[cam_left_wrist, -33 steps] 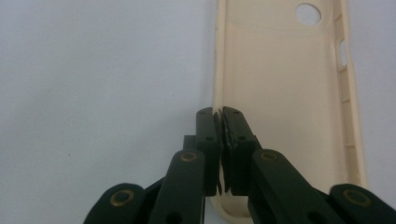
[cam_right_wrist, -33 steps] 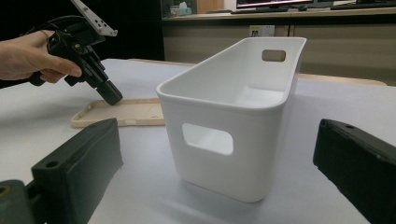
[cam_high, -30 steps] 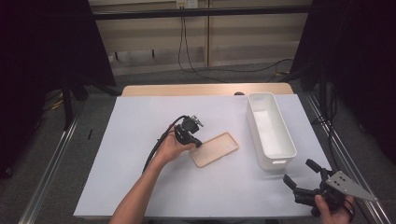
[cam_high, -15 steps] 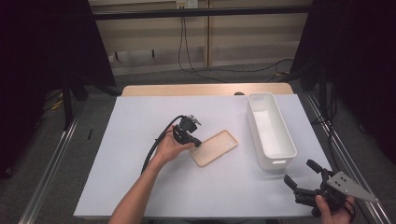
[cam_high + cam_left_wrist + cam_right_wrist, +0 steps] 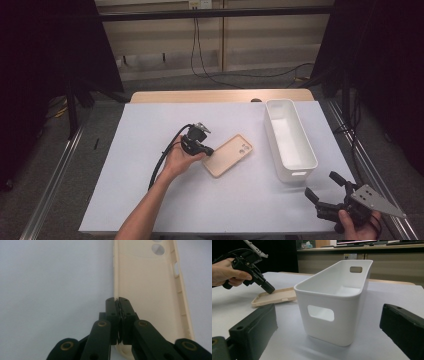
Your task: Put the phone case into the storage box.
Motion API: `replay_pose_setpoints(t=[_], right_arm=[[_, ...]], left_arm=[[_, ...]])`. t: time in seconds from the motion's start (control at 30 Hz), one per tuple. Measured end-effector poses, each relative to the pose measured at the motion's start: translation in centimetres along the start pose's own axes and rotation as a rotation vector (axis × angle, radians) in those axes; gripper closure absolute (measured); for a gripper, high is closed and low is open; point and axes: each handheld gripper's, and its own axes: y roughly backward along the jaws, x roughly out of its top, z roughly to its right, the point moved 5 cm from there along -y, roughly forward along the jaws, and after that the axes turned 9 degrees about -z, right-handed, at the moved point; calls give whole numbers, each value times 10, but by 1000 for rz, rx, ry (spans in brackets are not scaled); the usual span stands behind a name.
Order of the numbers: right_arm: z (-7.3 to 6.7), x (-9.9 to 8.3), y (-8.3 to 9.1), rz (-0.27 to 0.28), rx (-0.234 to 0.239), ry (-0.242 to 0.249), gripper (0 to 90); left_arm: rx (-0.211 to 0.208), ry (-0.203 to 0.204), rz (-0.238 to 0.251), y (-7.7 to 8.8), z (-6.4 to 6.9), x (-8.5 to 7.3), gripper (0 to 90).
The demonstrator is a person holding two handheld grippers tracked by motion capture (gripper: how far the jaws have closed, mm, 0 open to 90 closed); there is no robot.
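While the left gripper (image 5: 206, 151) pinches the long side wall of a beige phone case (image 5: 147, 290), its jaws pressed together on that thin rim, the case lies flat and open side up on the white table cover (image 5: 140, 190), just left of an empty white bin (image 5: 290, 137). The right gripper (image 5: 325, 192) waits at the table's near right corner, jaws wide apart and holding nothing. A clean lift looks to depend on a firm hold on that soft edge, raising the case level so it does not twist free, then clearing the bin's rim before letting go.
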Motion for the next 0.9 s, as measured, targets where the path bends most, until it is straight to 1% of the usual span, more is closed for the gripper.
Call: replay_pose_setpoints(t=[0.07,0.2,0.47,0.5,0.53,0.6,0.63,0.67,0.7,0.77,0.8,0.83,0.87,0.9], right_arm=[[0,0,0,0,0,1,8],[0,0,1,2,-2,2,8],[0,0,1,1,-5,2,8],[0,0,1,1,-4,3,8],[0,0,1,1,-5,2,8],[0,0,1,1,-5,2,8],[1,0,1,1,-5,2,8],[1,0,1,1,-6,1,8],[1,0,2,1,-6,-1,8],[0,0,2,1,-7,0,8],[0,0,2,1,-6,2,8],[0,0,2,0,-7,3,8],[0,0,2,1,-7,2,8],[1,0,2,0,-7,3,8]], left_arm=[[14,5,26,3,1,0,879],[44,-7,51,9,2,-1,879],[47,0,115,19,6,-2,879],[40,0,119,19,6,-2,879],[51,-1,126,20,7,-2,879],[54,9,144,21,9,-3,879],[58,8,154,23,9,-3,879],[52,16,164,24,9,-4,878],[63,16,174,25,9,-4,879],[63,16,192,28,10,-6,879],[70,11,197,29,10,-6,879],[63,19,208,30,11,-7,878],[68,18,218,31,11,-7,879],[57,27,227,32,11,-8,878]])
